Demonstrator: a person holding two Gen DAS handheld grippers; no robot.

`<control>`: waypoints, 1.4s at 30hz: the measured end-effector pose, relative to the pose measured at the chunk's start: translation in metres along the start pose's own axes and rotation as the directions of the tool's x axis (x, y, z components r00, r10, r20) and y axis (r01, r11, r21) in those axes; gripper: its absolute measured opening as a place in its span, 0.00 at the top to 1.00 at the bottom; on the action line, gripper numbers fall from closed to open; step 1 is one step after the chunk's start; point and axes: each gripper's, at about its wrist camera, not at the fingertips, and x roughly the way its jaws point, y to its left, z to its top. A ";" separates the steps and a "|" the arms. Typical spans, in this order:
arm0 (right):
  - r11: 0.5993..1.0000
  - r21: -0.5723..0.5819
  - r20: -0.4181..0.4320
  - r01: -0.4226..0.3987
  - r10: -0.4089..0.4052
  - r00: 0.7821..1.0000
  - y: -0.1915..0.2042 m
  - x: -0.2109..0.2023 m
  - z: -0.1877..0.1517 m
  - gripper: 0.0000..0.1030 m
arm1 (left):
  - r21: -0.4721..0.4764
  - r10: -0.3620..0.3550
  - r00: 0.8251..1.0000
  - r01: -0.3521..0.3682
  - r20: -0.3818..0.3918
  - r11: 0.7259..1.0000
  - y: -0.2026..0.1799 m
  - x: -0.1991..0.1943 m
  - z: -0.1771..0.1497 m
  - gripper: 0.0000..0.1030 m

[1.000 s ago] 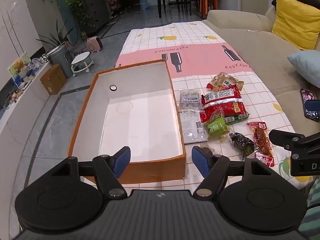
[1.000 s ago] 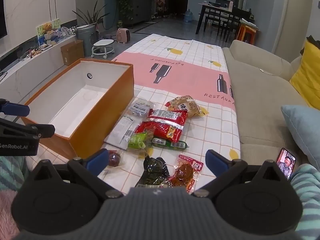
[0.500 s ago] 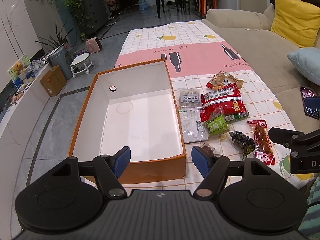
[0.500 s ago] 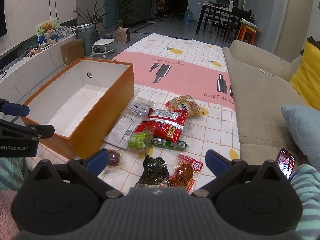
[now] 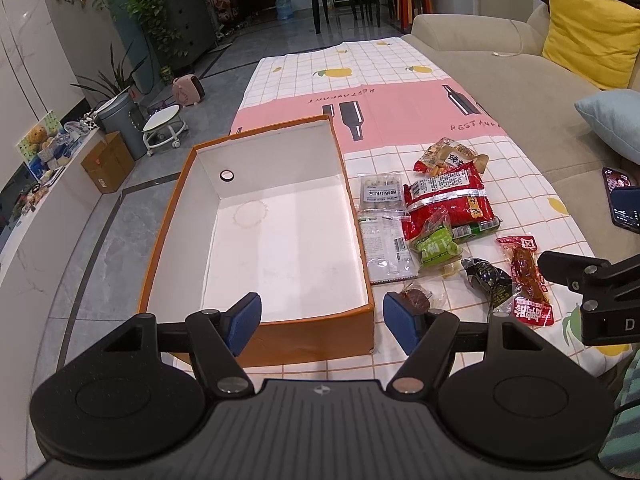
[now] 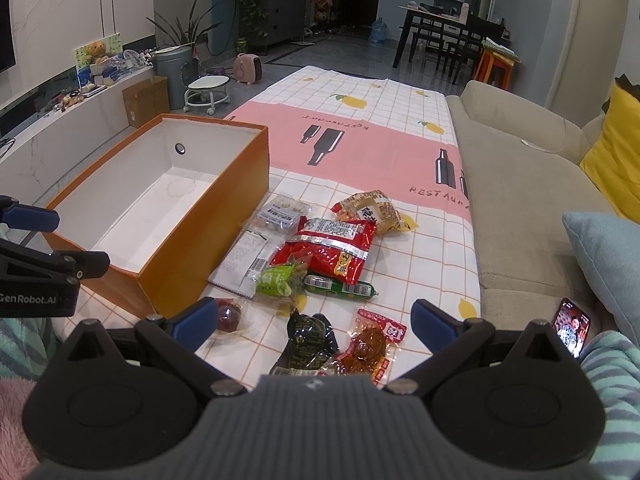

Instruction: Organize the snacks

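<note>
An empty orange box [image 5: 256, 336] with a white inside stands on the checked tablecloth; it also shows in the right wrist view [image 6: 224, 208]. Several snack packets lie to its right: a big red bag [image 5: 448, 196] [image 6: 328, 248], a green packet [image 5: 436, 244] [image 6: 276, 280], a black packet [image 5: 486, 278] [image 6: 308, 340], a red meat strip [image 5: 528, 276] [image 6: 370, 348], clear packets [image 5: 386, 244] [image 6: 248, 256] and a small round dark-red sweet [image 5: 416, 298] [image 6: 228, 316]. My left gripper [image 5: 322, 322] is open above the box's near wall. My right gripper [image 6: 314, 322] is open above the near snacks. Both are empty.
A beige sofa [image 6: 520, 184] with yellow [image 5: 588, 28] and blue cushions [image 6: 608, 256] runs along the right. A lit phone [image 6: 572, 326] lies on the sofa. The tablecloth [image 5: 360, 76] stretches far ahead. A stool [image 5: 164, 128] and bin stand on the floor at left.
Both grippers have drifted slightly closer over the table. Nothing was picked up or moved.
</note>
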 end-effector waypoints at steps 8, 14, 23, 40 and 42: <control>1.000 -0.009 0.000 -0.002 0.002 1.000 -0.003 0.003 0.001 0.04 | 0.001 0.000 1.000 0.000 0.000 1.000 0.000 0.000 0.001 0.20; 1.000 -0.024 0.010 0.002 -0.002 1.000 0.000 0.001 0.005 0.04 | 0.000 0.001 1.000 -0.001 0.001 1.000 0.000 0.000 0.001 0.20; 0.999 -0.037 0.015 0.006 -0.006 1.000 0.002 -0.001 0.007 0.04 | 0.000 -0.002 1.000 0.002 0.000 1.000 0.002 0.000 -0.001 0.20; 0.999 -0.035 0.014 0.008 -0.007 1.000 0.002 -0.001 0.007 0.04 | 0.012 -0.005 1.000 0.005 -0.010 1.000 -0.003 0.000 -0.001 0.20; 0.999 -0.035 0.013 0.007 -0.007 1.000 0.002 -0.001 0.007 0.04 | 0.014 -0.007 1.000 0.007 -0.012 1.000 -0.003 0.000 -0.001 0.20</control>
